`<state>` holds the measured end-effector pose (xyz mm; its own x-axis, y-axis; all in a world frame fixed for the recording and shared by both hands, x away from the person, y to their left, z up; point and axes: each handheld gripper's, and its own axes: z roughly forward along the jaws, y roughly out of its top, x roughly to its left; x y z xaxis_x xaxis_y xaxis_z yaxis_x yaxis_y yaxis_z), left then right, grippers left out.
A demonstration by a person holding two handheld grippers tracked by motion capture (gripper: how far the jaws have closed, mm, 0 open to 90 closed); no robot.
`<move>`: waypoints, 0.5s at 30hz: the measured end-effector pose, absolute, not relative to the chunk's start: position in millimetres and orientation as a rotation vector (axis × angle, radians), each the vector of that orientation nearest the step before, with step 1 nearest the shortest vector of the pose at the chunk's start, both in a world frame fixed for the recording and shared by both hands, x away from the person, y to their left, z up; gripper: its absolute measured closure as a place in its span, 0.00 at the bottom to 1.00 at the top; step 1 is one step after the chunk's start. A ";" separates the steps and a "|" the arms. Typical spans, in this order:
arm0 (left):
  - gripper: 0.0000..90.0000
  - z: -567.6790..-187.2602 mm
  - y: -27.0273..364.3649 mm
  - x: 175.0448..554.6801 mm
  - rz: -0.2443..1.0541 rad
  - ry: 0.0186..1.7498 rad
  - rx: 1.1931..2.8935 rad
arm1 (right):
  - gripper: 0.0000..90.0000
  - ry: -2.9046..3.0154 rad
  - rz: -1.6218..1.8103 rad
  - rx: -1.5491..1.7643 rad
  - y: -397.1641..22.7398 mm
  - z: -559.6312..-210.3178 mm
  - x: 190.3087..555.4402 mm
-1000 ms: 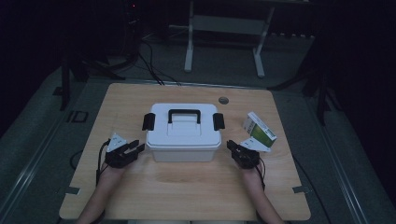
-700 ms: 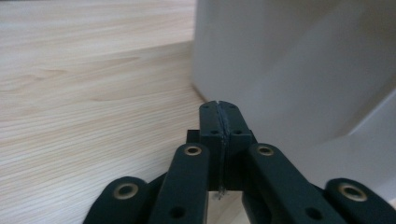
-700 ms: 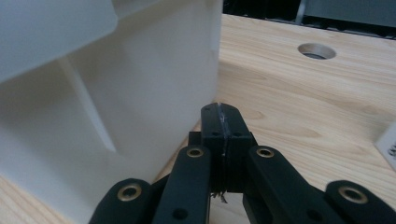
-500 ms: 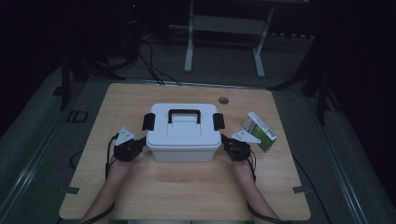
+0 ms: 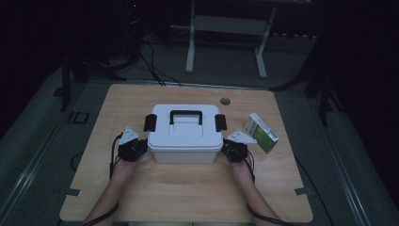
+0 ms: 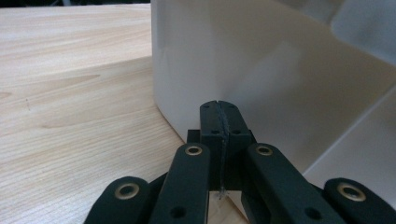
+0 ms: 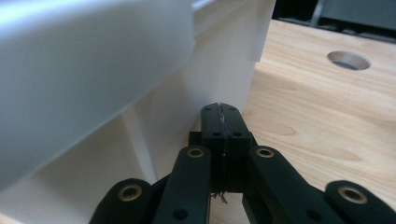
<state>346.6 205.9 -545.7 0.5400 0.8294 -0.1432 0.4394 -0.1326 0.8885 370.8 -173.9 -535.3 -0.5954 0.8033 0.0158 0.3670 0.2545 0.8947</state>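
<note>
Left tongs (image 6: 218, 108): jaws are seen pressed together with nothing between them; the tips are set at the lower corner of the box's end wall. In the high view the left tongs (image 5: 139, 149) are found left of centre, against the left end of the box.
Right tongs (image 7: 221, 110): jaws are likewise closed flat on each other, nothing clamped; the tips are placed just at the box's other end wall, under its overhanging rim. In the high view the right tongs (image 5: 229, 149) are found right of centre, against the right end of the box.
Contact: whether the tips actually touch the walls cannot be told.
Count: two tongs, two hands, one box, one carton, one table.
Box (image 5: 185, 134): placed at the centre of the high view, between the two tongs, on the table. It is closed by a lid, so the contents cannot be seen.
Box looks: white plastic, rectangular, rounded corners; one black handle (image 5: 186, 114) is laid flat on the lid; two black clasps are fitted, one at each end (image 5: 150, 122).
Carton (image 5: 261, 132): a small white and green carton is laid right of the box, just beyond the right tongs.
Table (image 5: 188, 193): light wood grain; one round hole (image 5: 225, 101) is cut near the far edge, above the box in the frame.
</note>
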 end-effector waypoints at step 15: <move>1.00 -544.5 198.1 328.7 0.446 1.044 1.776 | 1.00 2.092 1.313 1.066 -184.8 -535.1 352.5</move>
